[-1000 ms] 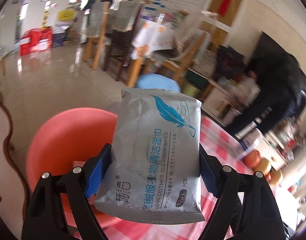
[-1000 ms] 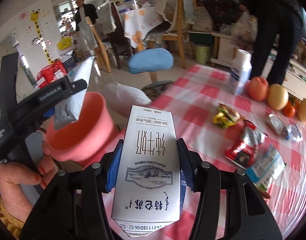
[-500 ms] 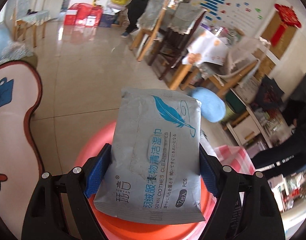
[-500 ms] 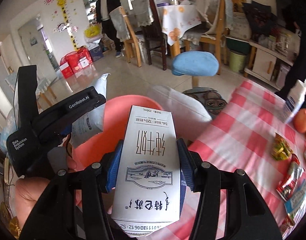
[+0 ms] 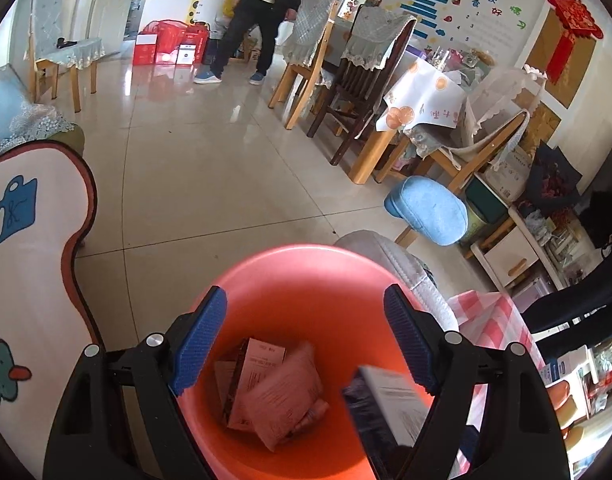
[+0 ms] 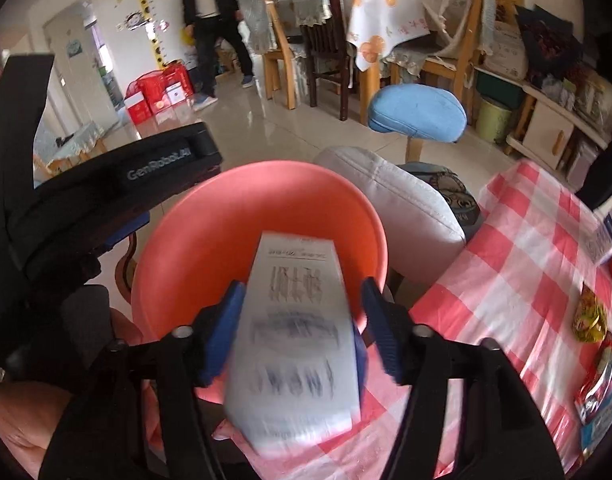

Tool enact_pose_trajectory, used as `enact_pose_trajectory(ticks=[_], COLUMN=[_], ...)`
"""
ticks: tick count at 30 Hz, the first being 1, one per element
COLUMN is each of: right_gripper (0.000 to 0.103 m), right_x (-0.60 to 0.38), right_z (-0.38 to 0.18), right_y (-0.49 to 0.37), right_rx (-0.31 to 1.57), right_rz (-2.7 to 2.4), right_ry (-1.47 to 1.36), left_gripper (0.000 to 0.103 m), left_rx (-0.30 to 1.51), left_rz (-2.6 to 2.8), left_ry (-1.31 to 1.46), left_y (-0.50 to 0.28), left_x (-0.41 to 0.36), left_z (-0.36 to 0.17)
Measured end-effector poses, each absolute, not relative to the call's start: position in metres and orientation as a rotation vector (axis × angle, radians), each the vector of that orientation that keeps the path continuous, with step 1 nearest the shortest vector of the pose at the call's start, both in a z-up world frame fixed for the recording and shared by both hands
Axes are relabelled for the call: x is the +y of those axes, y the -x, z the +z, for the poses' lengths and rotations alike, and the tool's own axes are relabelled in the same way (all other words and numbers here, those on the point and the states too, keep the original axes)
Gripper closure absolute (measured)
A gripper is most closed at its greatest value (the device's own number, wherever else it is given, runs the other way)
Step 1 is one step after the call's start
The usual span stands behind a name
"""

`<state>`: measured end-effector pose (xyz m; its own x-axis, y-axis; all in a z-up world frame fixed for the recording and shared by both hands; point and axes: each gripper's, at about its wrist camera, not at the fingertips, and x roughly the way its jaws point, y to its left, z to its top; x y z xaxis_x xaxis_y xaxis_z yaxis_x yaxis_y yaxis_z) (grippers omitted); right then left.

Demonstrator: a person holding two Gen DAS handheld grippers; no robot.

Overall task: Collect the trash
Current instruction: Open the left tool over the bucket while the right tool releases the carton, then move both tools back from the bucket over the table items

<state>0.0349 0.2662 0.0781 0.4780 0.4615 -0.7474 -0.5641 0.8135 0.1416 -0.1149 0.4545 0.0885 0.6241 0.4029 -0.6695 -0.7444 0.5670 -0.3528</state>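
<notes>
Carton (image 6: 294, 332), white and motion-blurred, caught between the parted blue pads of right tongs (image 6: 300, 332), long axis pointing ahead toward orange bin (image 6: 210, 216); touching either pad or already slipping free, impossible to tell. Far end of carton over the bin's near rim, above the edge of checked tablecloth (image 6: 525, 264). Left tongs (image 5: 306, 340) wide apart and holding nothing, directly above the bin, nearer its middle. Inside the bin: paper packets, pinkish, details unclear. More wrappers (image 6: 589, 316) beyond the bin's right side, cut off.

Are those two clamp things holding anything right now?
No. The left gripper is open over the orange bin. The right gripper has opened; the blurred milk carton is slipping out between its fingers.
</notes>
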Motion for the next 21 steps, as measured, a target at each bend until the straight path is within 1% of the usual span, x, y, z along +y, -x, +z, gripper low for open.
enact_pose_trajectory(ticks=[4, 9, 19, 21], right_gripper=[0.027, 0.02, 0.017, 0.017], right_x=[0.25, 0.227, 0.192, 0.183], right_z=[0.082, 0.089, 0.089, 0.087], right_y=[-0.029, -0.02, 0.003, 0.006], right_rx=[0.851, 0.819, 0.776, 0.772], right_rz=[0.598, 0.551, 0.469, 0.458], right_ry=[0.113, 0.096, 0.173, 0.181], left_gripper=[0.022, 0.021, 0.02, 0.017], left_rx=[0.568, 0.565, 0.6, 0.602], left_rz=[0.713, 0.696, 0.612, 0.595], left_ry=[0.644, 0.581, 0.479, 0.457], left_y=[0.113, 0.107, 0.091, 0.088], left_x=[0.448, 0.435, 0.409, 0.402], left_z=[0.09, 0.095, 0.096, 0.097])
